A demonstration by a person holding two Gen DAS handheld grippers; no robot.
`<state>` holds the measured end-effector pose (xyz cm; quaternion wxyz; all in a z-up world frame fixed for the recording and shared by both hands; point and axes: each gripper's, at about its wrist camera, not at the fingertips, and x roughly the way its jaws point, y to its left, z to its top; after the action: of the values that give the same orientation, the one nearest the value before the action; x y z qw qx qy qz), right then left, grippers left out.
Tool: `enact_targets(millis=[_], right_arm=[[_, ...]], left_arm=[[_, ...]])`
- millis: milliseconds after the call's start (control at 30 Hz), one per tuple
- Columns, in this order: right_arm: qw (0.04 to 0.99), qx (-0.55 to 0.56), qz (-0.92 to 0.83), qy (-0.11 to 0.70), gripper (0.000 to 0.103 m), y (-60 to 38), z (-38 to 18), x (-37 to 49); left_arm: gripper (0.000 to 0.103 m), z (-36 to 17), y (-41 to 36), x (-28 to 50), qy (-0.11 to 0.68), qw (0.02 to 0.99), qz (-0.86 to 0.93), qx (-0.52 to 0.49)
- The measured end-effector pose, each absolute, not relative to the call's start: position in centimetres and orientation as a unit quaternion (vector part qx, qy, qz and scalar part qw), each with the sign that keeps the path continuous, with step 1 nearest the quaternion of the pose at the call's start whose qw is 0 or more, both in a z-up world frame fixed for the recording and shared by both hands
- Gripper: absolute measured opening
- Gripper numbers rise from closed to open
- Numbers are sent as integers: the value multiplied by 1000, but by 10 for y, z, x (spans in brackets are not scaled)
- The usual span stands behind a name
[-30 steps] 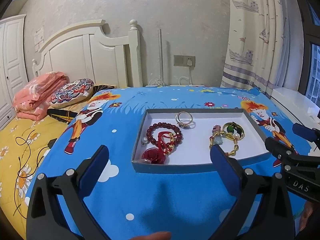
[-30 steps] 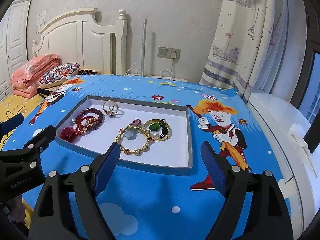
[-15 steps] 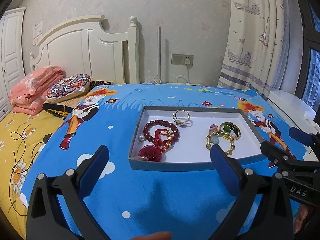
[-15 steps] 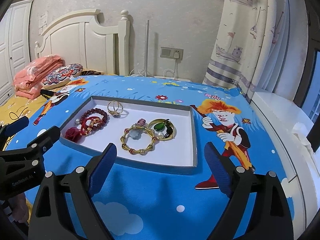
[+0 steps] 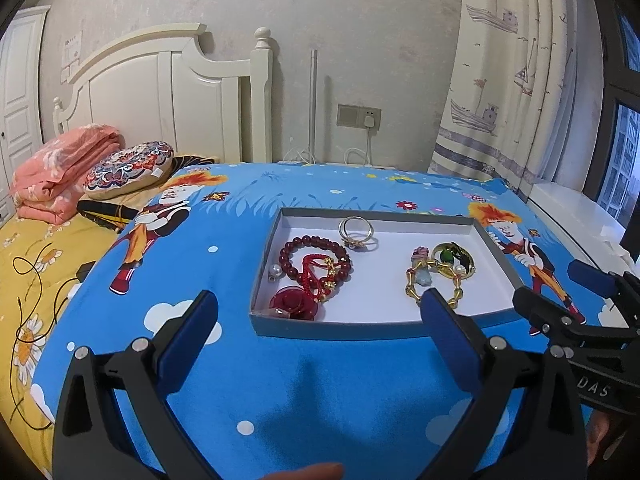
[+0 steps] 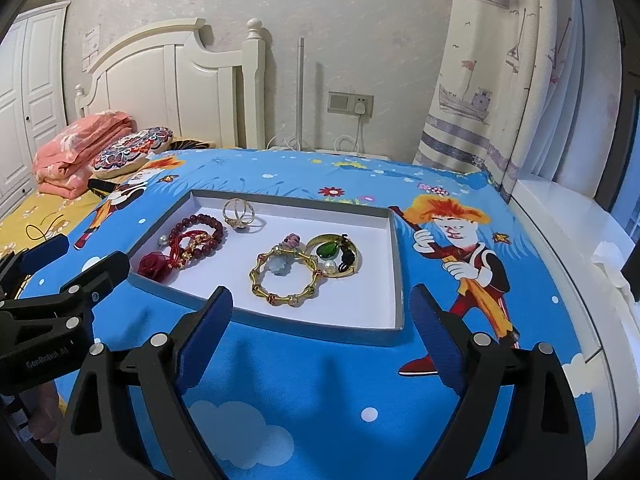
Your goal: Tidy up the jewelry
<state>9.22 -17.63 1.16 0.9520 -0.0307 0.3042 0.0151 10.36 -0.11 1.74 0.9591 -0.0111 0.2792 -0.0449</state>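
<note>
A shallow grey tray with a white floor lies on the blue cartoon bedspread. It holds a dark red bead bracelet, a red fabric rose, a gold ring, a gold link bracelet and a gold bangle with a green stone. My left gripper is open and empty, just before the tray's near edge. My right gripper is open and empty, over the tray's near right part.
A white headboard stands at the back left, with a folded pink blanket and a patterned round cushion on a yellow sheet. A black cable lies at the left. Curtains and a white sill are at the right.
Both grippers have drifted slightly, so the tray sits a little more to the right in each view. The jewelry has not moved. Both stay open.
</note>
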Motion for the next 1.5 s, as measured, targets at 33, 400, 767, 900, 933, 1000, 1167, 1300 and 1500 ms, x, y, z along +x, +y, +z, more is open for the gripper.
enact_targets(millis=[33,400,767,900,933,1000,1167,1300,1500], right_arm=[[952,-30,16,304,84,-177,11,92],[952,-29,17,303,84,-177,11,92],[952,-28,18,305,84,-175,9,91],[951,-26,20,306,84,-175,8,91],[952,-26,20,306,84,-175,8,91],[952,-26,20,306,84,-175,8,91],[952,-26,20,305,84,-175,8,91],[952,-26,21,305,84,-174,8,90],[951,-26,24,306,84,-171,5,87]], left_arm=[[98,17,-1,104,279,959,-45,-11],[98,17,-3,104,279,959,-45,-6],[98,15,-2,102,280,959,-44,-5],[98,15,-2,102,280,959,-44,-4],[98,15,-2,102,279,959,-44,-4],[98,15,-2,102,278,960,-45,-4],[98,15,-3,98,271,961,-47,0],[98,15,-4,98,272,961,-48,3],[98,12,-4,97,264,964,-38,2]])
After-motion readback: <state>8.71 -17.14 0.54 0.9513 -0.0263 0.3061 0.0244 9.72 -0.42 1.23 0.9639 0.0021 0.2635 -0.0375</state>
